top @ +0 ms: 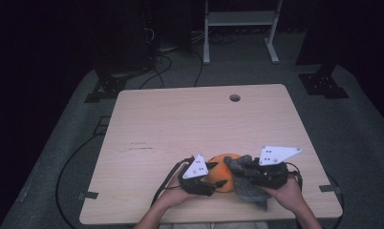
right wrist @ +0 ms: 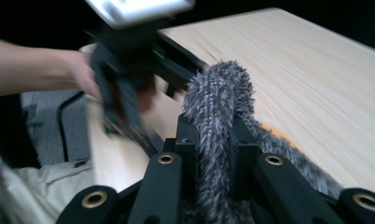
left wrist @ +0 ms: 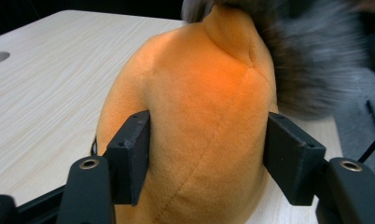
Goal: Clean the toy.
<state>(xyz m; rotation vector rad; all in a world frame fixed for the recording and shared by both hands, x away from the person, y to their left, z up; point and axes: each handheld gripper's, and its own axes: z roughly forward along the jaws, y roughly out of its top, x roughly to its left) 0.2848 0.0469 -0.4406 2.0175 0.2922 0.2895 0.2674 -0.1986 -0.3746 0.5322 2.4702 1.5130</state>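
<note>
Landmark: the hole [top: 235, 98] near the far edge of the table [top: 180, 119]. All work sits at the near edge, on the opposite side from that hole.

Left gripper [top: 214, 175]: seen from above, nearer than the hole and slightly left of it. In the left gripper view its jaws stand either side of the orange plush [left wrist: 199, 116], pads against the fabric; judged gripping the plush body, though lightly, since the pile is barely dented.

Orange plush [top: 223, 164]: on the table straight towards the person from the hole, between the two grippers.

Right gripper [top: 242, 172]: nearer than the hole and just right of it. In the right gripper view its jaws are closed tight on the grey fur [right wrist: 218, 107], which stands up between them.

Risks, as judged:
- The left hold is on rounded, soft stuffing; a pull from the right could slide the plush out of the pads
- The grey fur is pinched by a thin fold; under tension the fold may slip free, or a seam may strain where fur meets plush
- The work lies close to the near table edge; a released plush could drop off it

Count: one table, one hole, one plush, one grey fur piece, two grippers, two hands
</note>
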